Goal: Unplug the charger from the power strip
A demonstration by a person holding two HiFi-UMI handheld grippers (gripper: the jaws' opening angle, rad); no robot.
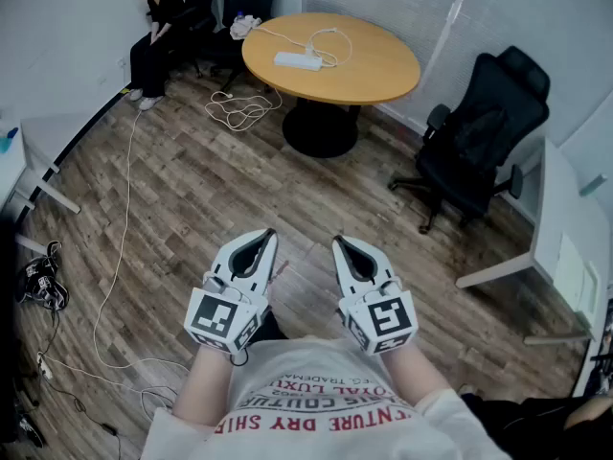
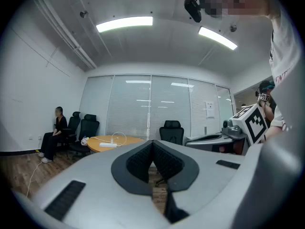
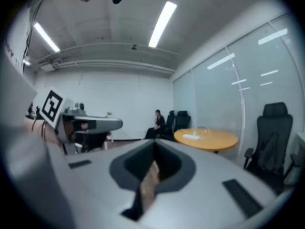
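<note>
Far across the room, on the round counter (image 1: 383, 82), lies the white power strip (image 1: 298, 60), not yet reached.
Its charger is too small to make out. I judge the plug light, rigid and tight in its socket: grip its body, not the white cable (image 1: 332, 38), with the strip pinned. Left tongs (image 1: 265, 238) and right tongs (image 1: 341, 245), both closed and empty, point about level before the chest.

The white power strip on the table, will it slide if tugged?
Probably: the power strip looks small and plastic, lying loose on the smooth round table, so it may slide. It should stay stiff; the thin white cable by it looks floppy.
</note>
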